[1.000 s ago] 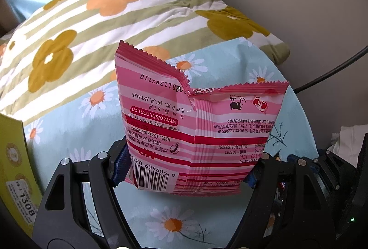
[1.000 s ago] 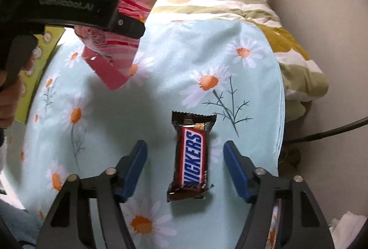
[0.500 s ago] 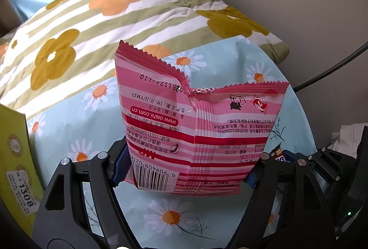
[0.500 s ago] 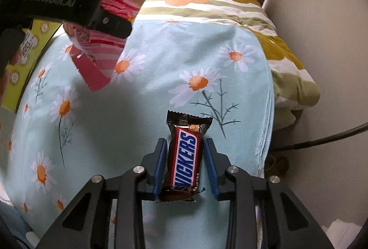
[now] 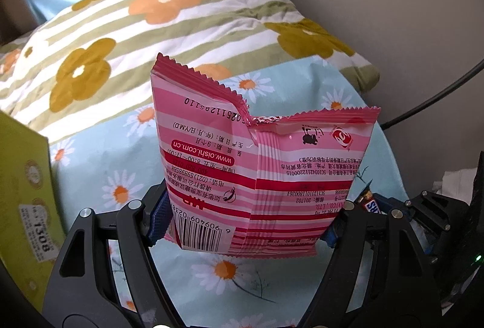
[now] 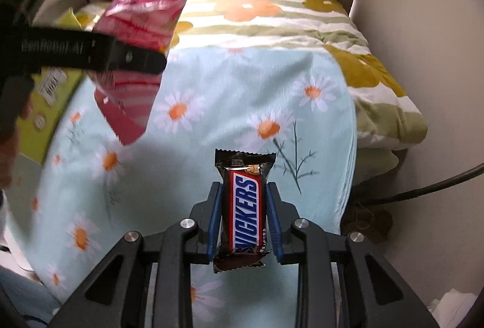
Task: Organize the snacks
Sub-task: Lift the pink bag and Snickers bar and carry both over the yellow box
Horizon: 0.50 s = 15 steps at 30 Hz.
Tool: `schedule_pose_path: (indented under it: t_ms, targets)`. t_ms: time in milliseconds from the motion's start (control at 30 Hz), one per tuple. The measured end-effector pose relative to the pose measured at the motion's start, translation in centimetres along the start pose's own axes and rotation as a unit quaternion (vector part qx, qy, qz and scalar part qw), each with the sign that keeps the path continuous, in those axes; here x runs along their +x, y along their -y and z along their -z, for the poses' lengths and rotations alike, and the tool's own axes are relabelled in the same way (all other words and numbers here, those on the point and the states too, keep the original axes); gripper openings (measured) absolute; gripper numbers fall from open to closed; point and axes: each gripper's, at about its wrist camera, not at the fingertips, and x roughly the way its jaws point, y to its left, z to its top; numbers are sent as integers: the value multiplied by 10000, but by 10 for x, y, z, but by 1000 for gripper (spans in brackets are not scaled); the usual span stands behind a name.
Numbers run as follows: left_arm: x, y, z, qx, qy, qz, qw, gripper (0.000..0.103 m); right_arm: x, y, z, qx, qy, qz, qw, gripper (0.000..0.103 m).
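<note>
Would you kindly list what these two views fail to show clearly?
- Yellow-green cardboard box: left wrist view, cut by the edge; contents unseen.
- Brown Snickers bar: right wrist view, its sides hidden behind the right tongs.
- Pink striped snack bag: right wrist view, blurred, crossed by the left tongs' arm.

Glossy foil wrapper (image 6: 246,208), cloth sheet (image 6: 242,92)

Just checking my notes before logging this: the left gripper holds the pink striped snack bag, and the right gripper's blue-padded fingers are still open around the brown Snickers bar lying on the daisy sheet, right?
Not quite. The right gripper has just closed on the brown Snickers bar, as the right wrist view shows. The left gripper does hold the pink striped snack bag.
</note>
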Motion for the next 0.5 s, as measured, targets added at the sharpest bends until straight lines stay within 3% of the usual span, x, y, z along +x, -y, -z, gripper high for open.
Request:
schedule_pose_path:
  t_ms: [233,500]
  targets:
    - [-53,-13,2,-370,397,-94,9985,73,-46,-10,-27,-25,531,-242,9983,26]
    - [-142,-48,10,-835,1024,-530,9898,73,-100,-44,-72,-405,1059,-631,9915,26]
